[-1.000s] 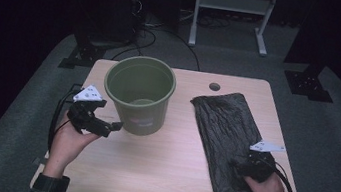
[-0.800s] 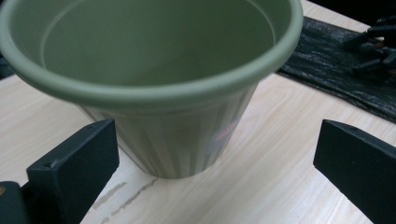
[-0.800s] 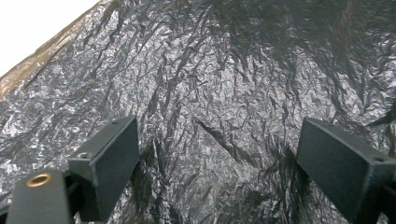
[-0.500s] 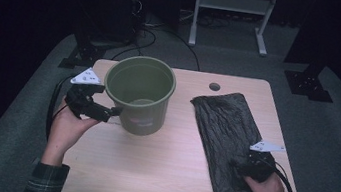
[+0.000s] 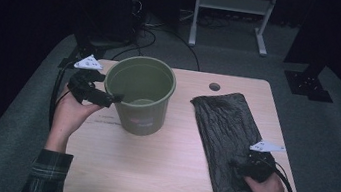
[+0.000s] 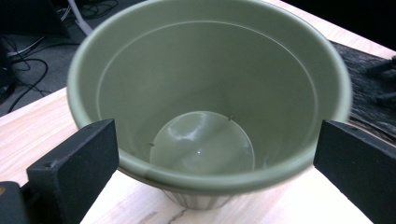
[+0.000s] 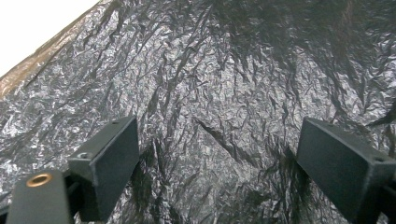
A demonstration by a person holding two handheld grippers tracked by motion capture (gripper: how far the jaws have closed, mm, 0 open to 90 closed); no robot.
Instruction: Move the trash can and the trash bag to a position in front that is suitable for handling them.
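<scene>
An olive green bucket (image 5: pixel 141 94) stands upright and empty on the wooden table (image 5: pixel 168 171), left of centre. My left gripper (image 5: pixel 110 98) is at the bucket's left rim, jaws wide open; in the left gripper view the bucket (image 6: pixel 205 116) sits between and beyond the two jaws of the left gripper (image 6: pixel 217 158). A crinkled black plastic bag (image 5: pixel 228 134) lies flat along the table's right side. My right gripper (image 5: pixel 244 166) rests low over the bag's near part, open, with the bag (image 7: pixel 210 93) spread under the right gripper (image 7: pixel 219 158).
A round cable hole (image 5: pixel 214 87) is in the table's far edge. Cables (image 5: pixel 157 31) and a white stand (image 5: pixel 230 13) sit on the dark floor behind. A black equipment base (image 5: pixel 309 85) stands at the far right.
My left gripper has moved away from the person and up to the bucket's left rim. The right gripper has stayed on the black bag.
</scene>
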